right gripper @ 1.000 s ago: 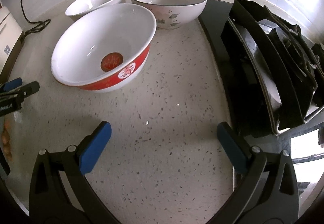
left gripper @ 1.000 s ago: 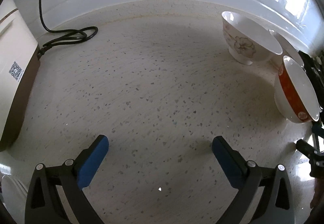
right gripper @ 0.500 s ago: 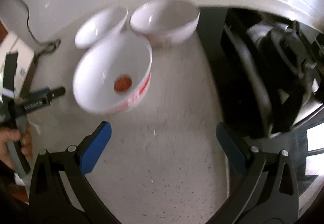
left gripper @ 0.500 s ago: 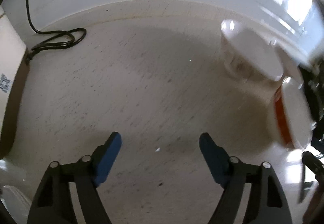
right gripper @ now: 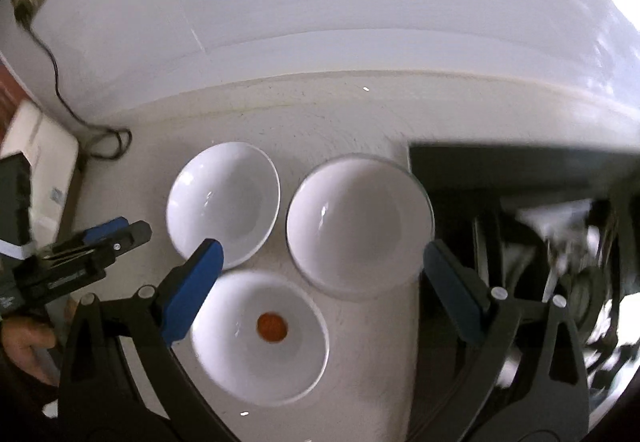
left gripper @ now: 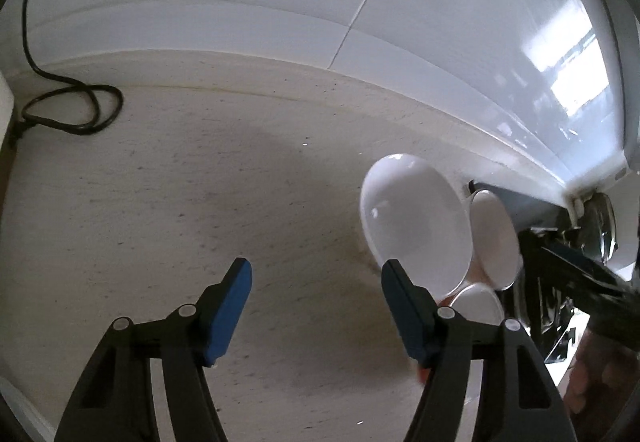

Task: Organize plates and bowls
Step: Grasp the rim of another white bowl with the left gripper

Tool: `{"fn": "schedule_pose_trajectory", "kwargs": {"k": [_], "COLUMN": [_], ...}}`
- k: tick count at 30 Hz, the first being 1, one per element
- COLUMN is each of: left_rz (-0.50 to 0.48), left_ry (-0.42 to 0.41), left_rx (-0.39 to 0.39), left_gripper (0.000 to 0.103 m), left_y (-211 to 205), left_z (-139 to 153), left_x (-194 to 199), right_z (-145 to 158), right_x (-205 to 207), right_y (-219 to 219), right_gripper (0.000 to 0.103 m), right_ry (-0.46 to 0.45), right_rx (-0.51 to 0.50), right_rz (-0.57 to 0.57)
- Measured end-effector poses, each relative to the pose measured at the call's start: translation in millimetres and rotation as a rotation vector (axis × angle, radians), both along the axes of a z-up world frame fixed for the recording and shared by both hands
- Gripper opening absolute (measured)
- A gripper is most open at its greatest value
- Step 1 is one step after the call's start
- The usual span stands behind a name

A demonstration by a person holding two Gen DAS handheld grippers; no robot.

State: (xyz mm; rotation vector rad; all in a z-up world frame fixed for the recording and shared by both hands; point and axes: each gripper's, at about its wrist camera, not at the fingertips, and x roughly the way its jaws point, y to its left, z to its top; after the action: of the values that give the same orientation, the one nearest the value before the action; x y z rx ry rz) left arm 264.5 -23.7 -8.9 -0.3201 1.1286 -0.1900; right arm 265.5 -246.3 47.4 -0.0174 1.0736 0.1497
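Three bowls sit in a tight cluster on the speckled counter (right gripper: 360, 122), seen from above by the right wrist camera: a plain white bowl (right gripper: 224, 206) at the back left, a wider white bowl (right gripper: 360, 226) at the back right, and a bowl with a red dot (right gripper: 260, 338) in its base nearest the camera. Their rims lie just beside one another with only thin gaps between. The wider bowl's right rim is close to the edge of the black stove (right gripper: 520, 178). The right gripper (right gripper: 320, 278) hangs above the cluster with its blue pads spread wide and nothing between them. The left gripper (left gripper: 316, 306) is also spread and empty, over bare counter that runs open to the white wall (left gripper: 280, 2); a black cord (left gripper: 72, 110) loops near the back left corner. In that view the plain bowl (left gripper: 416, 226) lies just beyond the right pad.
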Motion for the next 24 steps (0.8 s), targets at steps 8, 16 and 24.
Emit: {"fn": "schedule_pose_trajectory", "kwargs": {"k": [8, 16, 24], "left_rz": [0.002, 0.008, 0.014], "left_ry": [0.083, 0.168, 0.201], "left_rx": [-0.068, -0.066, -0.085], "left_gripper": [0.065, 0.058, 0.049], "left_y": [-18.1, -26.4, -28.6], "left_z": [-15.4, -32.8, -43.8], "left_x": [18.3, 32.4, 38.0], "right_z": [-6.6, -37.6, -50.3], "right_x": [58.1, 85.1, 92.8], "right_y": [31.3, 64.2, 85.1], "right_gripper": [0.084, 0.073, 0.053], "right_ry": [0.058, 0.167, 0.206], "right_rx": [-0.119, -0.202, -0.239], "right_rz": [0.163, 0.313, 0.394]}}
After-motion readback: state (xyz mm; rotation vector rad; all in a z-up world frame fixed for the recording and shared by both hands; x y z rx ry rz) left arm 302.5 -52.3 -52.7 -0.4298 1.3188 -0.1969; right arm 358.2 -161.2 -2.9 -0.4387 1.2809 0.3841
